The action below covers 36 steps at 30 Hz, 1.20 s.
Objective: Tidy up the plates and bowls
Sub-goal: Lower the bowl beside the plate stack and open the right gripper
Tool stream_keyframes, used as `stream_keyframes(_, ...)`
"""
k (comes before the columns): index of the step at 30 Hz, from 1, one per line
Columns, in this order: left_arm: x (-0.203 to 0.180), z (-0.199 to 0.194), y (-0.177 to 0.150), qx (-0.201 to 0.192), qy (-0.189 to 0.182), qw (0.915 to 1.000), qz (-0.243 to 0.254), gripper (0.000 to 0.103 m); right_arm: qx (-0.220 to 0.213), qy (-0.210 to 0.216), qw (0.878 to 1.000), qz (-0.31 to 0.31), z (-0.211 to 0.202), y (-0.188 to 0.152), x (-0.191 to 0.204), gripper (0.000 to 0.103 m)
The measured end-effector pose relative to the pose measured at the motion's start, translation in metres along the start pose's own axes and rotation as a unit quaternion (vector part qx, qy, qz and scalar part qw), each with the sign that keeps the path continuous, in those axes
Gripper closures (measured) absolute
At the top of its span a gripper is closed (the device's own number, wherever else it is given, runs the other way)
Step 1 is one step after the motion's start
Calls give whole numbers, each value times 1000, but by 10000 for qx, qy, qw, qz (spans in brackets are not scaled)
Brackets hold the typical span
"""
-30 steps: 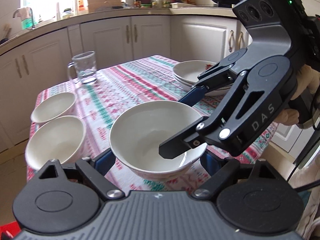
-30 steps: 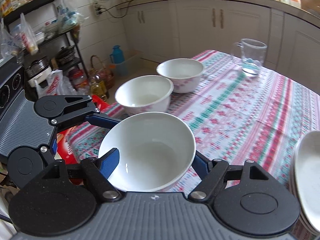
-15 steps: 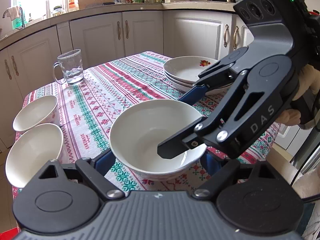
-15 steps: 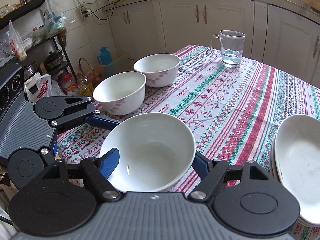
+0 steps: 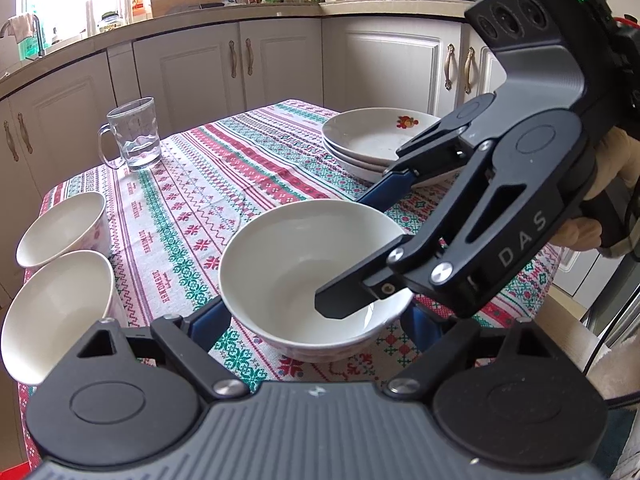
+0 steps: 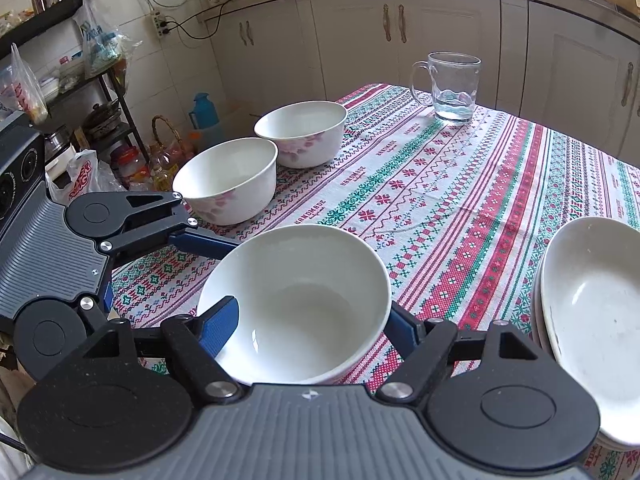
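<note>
Left gripper [image 5: 316,312]: its blue fingers [image 5: 210,320] sit on either side of the white bowl [image 5: 308,276], close against its outer wall; whether the pads actually press on it cannot be told.
Right gripper [image 6: 308,332]: it comes at the same bowl from the other side; one blue finger [image 6: 220,326] lies just over the near rim, the other sits against the outside wall, and a firm grip cannot be confirmed.
White bowl: between both pairs of fingers, upright, empty and glossy inside, just above or on the tablecloth [image 6: 460,200]; contact with the cloth is hidden.
Right gripper seen from the left camera: its black linkage marked "DAS" [image 5: 480,216] crosses the bowl's right rim, one tip dipping inside.
Person's hand [image 5: 588,224]: wrapped round that gripper's handle at the right edge.
Two floral bowls: ahead and left of the right gripper, the nearer [image 6: 228,180] and the farther [image 6: 302,132] just beside each other, both upright and empty.
Stack of shallow plates [image 5: 376,140]: ahead and right of the left gripper, at the right gripper's right edge; the top plate carries a small red motif.
Glass mug [image 6: 452,88]: far side of the table, a little water in it.
Beyond: white kitchen cabinets [image 5: 280,64] under a cluttered counter.
</note>
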<state>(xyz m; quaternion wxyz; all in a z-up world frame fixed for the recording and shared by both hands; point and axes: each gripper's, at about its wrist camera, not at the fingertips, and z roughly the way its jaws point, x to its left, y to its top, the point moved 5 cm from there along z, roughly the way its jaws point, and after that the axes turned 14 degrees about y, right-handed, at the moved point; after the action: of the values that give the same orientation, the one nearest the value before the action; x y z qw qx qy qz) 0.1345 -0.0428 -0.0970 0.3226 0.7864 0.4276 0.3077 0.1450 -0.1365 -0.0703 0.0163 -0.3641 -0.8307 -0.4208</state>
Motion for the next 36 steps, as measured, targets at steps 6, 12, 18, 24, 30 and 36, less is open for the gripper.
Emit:
stream_keyframes(6,-1,1,1,-14,-21,10000,-7,12,13,-48,10000,7,0,-1,-1,20)
stream_keyframes(12,0,1,0,-11,76,10000,8,7,-3,15,10000,42,1,-1,0,13)
stream_keyframes(18,8,-7,-4,54,61,9997,-219,4,-129,-33,9999,-107,-3,2,5,0)
stream_keyframes(24,19,-18,-9,64,222,9989,-401,4,-118,-189,9994,-259,-5,6,9,0)
stream_keyframes(30,38,-30,-16,85,506,9967,-636,4,-115,-318,9980,-542,-5,18,19,0)
stream_keyframes(36,69,-35,-27,83,918,9914,-931,4,-1,-433,9956,-831,9,36,31,0)
